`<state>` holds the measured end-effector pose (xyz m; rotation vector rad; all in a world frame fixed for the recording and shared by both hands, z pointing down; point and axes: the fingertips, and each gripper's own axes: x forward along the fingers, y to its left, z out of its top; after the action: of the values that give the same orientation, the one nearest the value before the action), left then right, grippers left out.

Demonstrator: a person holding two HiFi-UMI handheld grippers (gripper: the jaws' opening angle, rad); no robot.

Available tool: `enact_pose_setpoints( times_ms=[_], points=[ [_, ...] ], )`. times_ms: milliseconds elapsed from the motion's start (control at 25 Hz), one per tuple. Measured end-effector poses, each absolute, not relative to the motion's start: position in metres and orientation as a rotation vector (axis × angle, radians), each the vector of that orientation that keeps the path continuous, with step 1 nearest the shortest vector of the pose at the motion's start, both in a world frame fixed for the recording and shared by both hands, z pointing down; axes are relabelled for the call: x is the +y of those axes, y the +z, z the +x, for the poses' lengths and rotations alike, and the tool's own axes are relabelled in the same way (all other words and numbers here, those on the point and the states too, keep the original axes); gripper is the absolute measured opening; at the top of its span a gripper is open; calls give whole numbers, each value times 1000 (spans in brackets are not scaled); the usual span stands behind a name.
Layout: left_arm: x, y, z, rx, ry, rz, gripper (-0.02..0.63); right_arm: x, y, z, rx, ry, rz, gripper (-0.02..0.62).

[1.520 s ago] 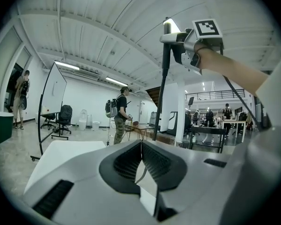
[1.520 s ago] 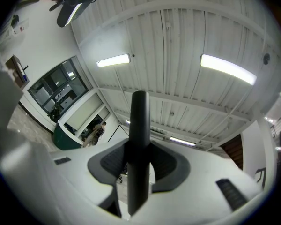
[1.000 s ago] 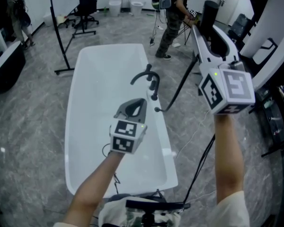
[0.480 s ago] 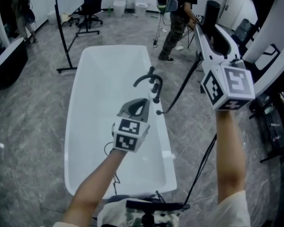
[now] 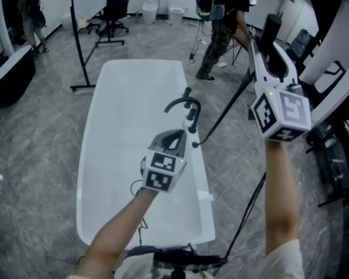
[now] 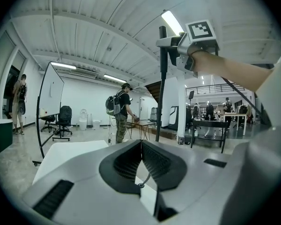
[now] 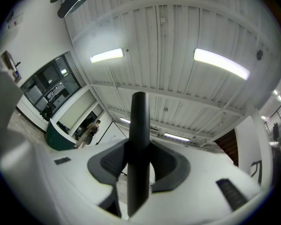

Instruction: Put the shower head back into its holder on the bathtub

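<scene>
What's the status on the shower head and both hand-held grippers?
Right hand-held gripper shut on shower head, raised beside the bathtub. Left hand-held gripper shut, empty, close to the holder. Hose slants down to the rim.

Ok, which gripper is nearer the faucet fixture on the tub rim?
Left. The left gripper sits just short of the faucet fixture; the right gripper is raised off to the side, holding the shower head.

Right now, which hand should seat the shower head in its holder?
Right. The right tongs grip the shower head, held high; the left tongs are shut and empty by the bathtub tap.
</scene>
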<state>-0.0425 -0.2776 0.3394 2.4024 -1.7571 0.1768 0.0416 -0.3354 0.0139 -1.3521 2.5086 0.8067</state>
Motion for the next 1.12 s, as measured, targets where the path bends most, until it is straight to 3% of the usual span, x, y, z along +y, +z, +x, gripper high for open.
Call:
enact_pose_setpoints(
  times_ms=[560,840,1120],
  points=[
    [-292,368,-38,-1717,204,2395,15,-371,82,67,2534,589,-1439,143],
    [-298,353,-30,-1686,147,2420,15,-356,34,58,2569,724,-1372,143],
    [-312,324,-28,-1677,143,2472,15,-359,-19,61,2527,580,-1302,143]
  ],
)
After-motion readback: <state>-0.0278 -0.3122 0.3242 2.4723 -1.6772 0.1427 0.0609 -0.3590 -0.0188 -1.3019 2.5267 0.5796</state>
